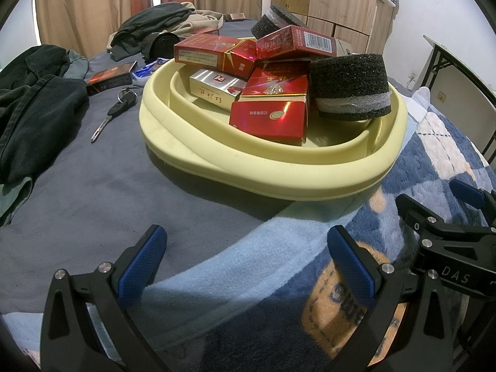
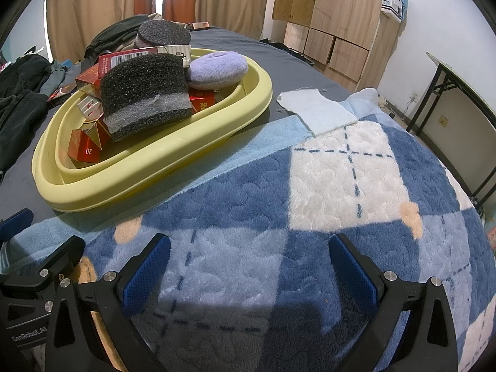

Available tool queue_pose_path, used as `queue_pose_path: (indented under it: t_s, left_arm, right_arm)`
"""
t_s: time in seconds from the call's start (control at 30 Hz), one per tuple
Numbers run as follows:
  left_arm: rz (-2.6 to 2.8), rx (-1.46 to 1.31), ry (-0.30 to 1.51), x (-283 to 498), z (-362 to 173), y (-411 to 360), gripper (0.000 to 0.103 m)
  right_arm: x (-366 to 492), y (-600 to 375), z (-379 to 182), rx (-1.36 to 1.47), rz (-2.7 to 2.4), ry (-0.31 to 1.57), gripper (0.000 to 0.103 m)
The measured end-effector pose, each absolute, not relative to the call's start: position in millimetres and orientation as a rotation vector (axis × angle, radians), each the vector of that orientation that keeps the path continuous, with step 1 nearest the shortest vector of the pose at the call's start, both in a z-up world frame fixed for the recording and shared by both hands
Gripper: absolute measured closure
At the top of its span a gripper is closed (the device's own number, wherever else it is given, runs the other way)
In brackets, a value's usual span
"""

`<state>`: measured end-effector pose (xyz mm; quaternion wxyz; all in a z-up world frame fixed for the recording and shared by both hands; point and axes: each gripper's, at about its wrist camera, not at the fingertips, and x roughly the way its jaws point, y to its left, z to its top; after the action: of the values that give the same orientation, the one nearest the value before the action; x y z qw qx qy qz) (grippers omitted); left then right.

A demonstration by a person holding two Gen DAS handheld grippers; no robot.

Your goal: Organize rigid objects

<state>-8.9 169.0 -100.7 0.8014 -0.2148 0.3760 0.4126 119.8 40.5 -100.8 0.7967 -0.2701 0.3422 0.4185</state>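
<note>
A pale yellow oval basin (image 1: 279, 183) (image 2: 173, 155) rests on the bed, piled with several red cigarette boxes (image 1: 272, 121), a silver box (image 1: 214, 88) and two black foam rolls (image 1: 350, 90) (image 2: 145, 93). A lilac round pad (image 2: 217, 69) lies at its far end. My left gripper (image 1: 248, 260) is open and holds nothing, hovering over the blanket just short of the basin's near rim. My right gripper (image 2: 249, 266) is open too, above the checked blanket to the right of the basin. A dark red box (image 1: 110, 77) and a key (image 1: 114, 111) lie on the grey sheet left of the basin.
Dark clothes (image 1: 34, 105) are heaped at the left and more (image 1: 155, 24) behind the basin. A blue and white checked blanket (image 2: 341, 186) covers the near bed. A white cloth patch (image 2: 319, 110) lies on it. Wooden cabinets (image 2: 338, 15) and a black folding table (image 2: 458, 93) stand at right.
</note>
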Motion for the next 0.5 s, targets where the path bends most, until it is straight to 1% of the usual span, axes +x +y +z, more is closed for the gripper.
queue_pose_path:
  t_s: [0.5]
  left_arm:
    - [0.885, -0.46, 0.806, -9.0, -100.8, 169.0, 0.0]
  right_arm:
    - [121.0, 40.1, -100.7, -0.58, 0.899, 0.735, 0.0]
